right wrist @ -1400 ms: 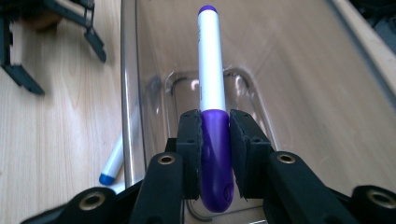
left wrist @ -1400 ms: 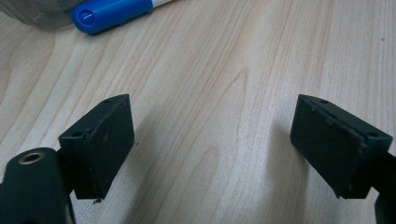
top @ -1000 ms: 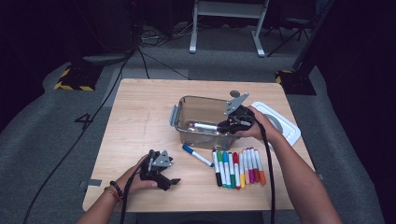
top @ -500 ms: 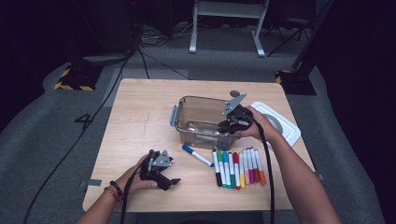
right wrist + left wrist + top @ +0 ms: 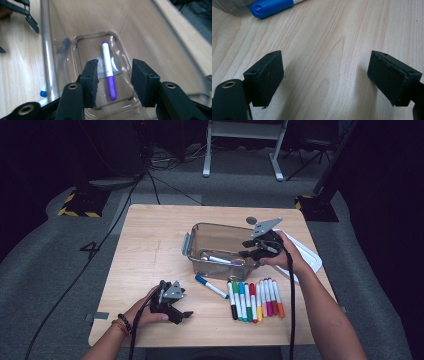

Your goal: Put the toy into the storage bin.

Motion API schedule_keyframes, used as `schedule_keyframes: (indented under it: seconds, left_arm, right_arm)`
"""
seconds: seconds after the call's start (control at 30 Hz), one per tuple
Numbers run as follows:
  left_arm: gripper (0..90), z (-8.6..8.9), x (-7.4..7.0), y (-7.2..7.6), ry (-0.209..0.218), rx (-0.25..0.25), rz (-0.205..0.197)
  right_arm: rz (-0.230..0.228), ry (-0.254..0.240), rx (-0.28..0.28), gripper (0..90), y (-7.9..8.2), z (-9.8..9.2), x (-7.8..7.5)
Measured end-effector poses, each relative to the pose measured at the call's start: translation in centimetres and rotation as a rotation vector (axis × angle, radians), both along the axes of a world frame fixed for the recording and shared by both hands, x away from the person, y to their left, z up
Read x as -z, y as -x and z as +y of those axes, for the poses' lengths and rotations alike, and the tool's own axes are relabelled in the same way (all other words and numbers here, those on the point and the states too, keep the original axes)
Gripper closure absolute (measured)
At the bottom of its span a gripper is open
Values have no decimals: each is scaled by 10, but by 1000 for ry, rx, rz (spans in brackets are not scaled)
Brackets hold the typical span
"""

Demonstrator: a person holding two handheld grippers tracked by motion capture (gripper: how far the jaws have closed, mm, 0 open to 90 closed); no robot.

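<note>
Directly below the right gripper (image 5: 115, 67), the purple marker (image 5: 108, 70) is lying flat on the floor of the clear container (image 5: 46, 37), showing through the gap between the jaws. The jaws are standing apart and have just been opening. The pads aren't touching the marker, so nothing is being gripped. In the high view the right gripper (image 5: 252, 252) is hanging over the container's (image 5: 220, 226) near-right corner, jaws pointing in at the marker (image 5: 220, 259). A white lid (image 5: 310, 257) is lying just behind the hand.

The left gripper (image 5: 182, 316) is sitting low on the table (image 5: 150, 250), well apart from the container. In its own view the left gripper (image 5: 325, 75) is showing its jaws spread wide over bare wood. A blue-capped marker (image 5: 272, 6) is lying ahead of its jaws, clear of them. A row of coloured markers (image 5: 256, 299) is lying between the two grippers, just beyond the blue one (image 5: 211, 286).
</note>
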State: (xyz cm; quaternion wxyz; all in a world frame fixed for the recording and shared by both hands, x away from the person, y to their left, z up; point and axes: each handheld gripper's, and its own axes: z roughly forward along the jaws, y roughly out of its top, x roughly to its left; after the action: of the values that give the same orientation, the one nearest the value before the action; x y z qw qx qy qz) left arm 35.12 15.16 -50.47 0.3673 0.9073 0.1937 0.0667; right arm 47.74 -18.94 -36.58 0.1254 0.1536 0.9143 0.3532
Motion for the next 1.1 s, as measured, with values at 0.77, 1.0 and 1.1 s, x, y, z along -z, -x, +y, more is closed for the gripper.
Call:
schedule_keyframes:
  seconds: [0.77, 1.0, 1.1]
  left_arm:
    - [139, 0, 0, 0, -2, -1, 1]
    - [139, 0, 0, 0, -2, -1, 0]
    - [139, 0, 0, 0, -2, -1, 1]
  right_arm:
    - [-98, -127, 253, 390, 71, -102, 0]
    - [-45, -83, 260, 381, 90, -113, 35]
    - [-16, -58, 267, 385, 96, -117, 50]
